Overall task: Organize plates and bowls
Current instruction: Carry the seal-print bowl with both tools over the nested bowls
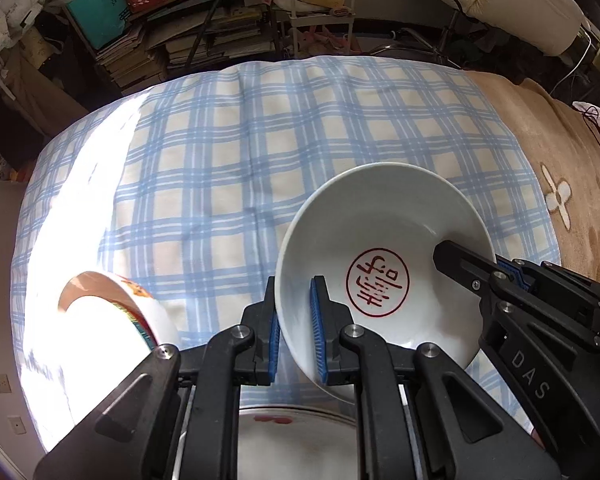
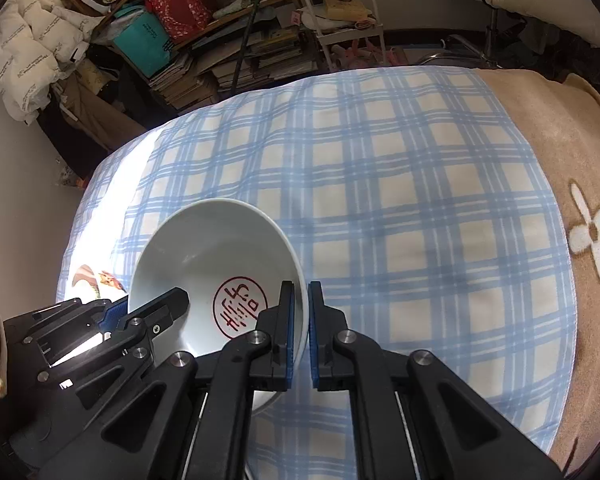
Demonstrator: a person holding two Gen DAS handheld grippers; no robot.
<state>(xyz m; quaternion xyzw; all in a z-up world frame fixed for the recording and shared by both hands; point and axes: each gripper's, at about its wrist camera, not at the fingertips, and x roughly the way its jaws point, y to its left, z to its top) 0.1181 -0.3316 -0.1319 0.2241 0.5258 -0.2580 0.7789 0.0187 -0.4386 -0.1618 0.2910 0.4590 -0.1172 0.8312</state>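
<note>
A white bowl (image 1: pixel 380 232) with a red round seal inside is held above the blue-checked cloth by both grippers. My left gripper (image 1: pixel 294 320) is shut on its left rim, one finger inside and one outside. My right gripper (image 2: pixel 300 320) is shut on its right rim; it also shows in the left wrist view (image 1: pixel 500 280). The bowl shows in the right wrist view (image 2: pixel 216 256) too. A patterned bowl (image 1: pixel 116 304) with an orange rim lies at the left in bright sunlight. A white plate (image 1: pixel 296 440) with a red mark lies under the left gripper.
The blue-checked cloth (image 1: pixel 228 152) covers the surface; a tan flowered blanket (image 2: pixel 580 184) lies to its right. Shelves with stacked books and bags (image 1: pixel 160 40) stand beyond the far edge. Strong sunlight washes out the cloth's left side.
</note>
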